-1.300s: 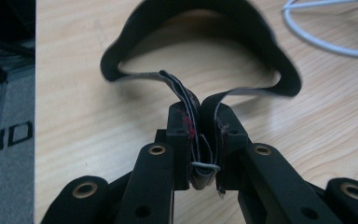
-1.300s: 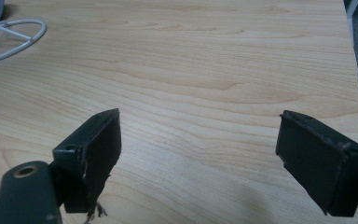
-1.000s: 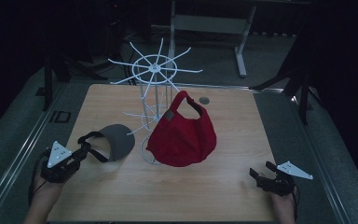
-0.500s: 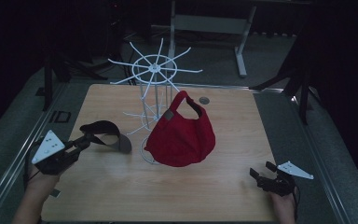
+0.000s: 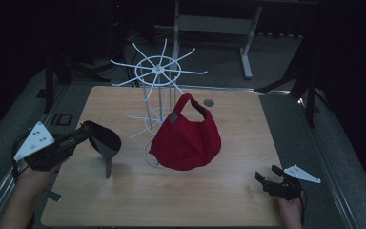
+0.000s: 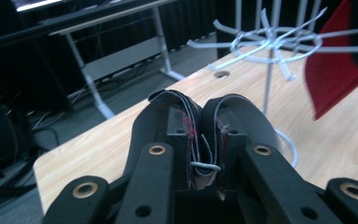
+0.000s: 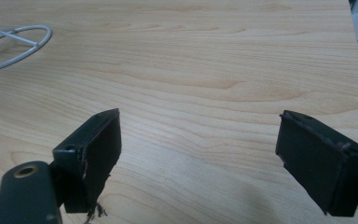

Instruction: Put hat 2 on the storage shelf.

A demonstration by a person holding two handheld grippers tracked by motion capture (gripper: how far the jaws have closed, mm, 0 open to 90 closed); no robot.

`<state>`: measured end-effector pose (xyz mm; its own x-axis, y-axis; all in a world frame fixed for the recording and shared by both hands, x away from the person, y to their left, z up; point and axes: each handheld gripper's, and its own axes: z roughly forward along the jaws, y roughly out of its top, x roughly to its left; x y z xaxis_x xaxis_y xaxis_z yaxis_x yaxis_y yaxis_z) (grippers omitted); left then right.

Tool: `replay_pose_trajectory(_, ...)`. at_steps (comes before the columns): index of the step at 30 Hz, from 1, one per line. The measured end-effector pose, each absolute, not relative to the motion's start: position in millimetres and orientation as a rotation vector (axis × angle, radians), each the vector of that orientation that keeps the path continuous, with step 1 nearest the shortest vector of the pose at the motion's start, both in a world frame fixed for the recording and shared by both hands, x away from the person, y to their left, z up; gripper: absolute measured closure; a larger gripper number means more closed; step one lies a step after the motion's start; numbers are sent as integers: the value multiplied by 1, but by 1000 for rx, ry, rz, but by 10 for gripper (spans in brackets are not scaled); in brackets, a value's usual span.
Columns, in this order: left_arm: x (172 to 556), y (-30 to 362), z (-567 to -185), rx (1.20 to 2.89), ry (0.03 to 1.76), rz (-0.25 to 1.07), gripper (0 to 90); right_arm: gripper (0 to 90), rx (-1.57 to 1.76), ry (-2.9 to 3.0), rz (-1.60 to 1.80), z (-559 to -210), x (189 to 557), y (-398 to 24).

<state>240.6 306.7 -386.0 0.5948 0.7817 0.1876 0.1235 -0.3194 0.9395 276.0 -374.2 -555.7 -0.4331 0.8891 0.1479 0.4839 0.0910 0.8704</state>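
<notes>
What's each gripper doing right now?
Left gripper: shut on the dark cap's strap, cap lifted off the table.
Right gripper: open, empty.

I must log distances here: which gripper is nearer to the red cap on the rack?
Right, but only narrowly. The right gripper, open, sits at the near table edge, right of the red cap. The left gripper holds a dark cap to its left.

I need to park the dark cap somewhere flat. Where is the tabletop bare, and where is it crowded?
Bare: the near strip of the light wooden table between the left gripper and right gripper, and the right side past the red cap. Crowded: the centre, around the white wire rack and its base ring.
</notes>
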Motion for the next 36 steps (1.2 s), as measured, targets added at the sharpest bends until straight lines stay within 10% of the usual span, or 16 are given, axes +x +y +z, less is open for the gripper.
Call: replay_pose_trajectory(36,231,267,-246,1683,440,896,801,141,1353,1962,1290,-556,277,-375)
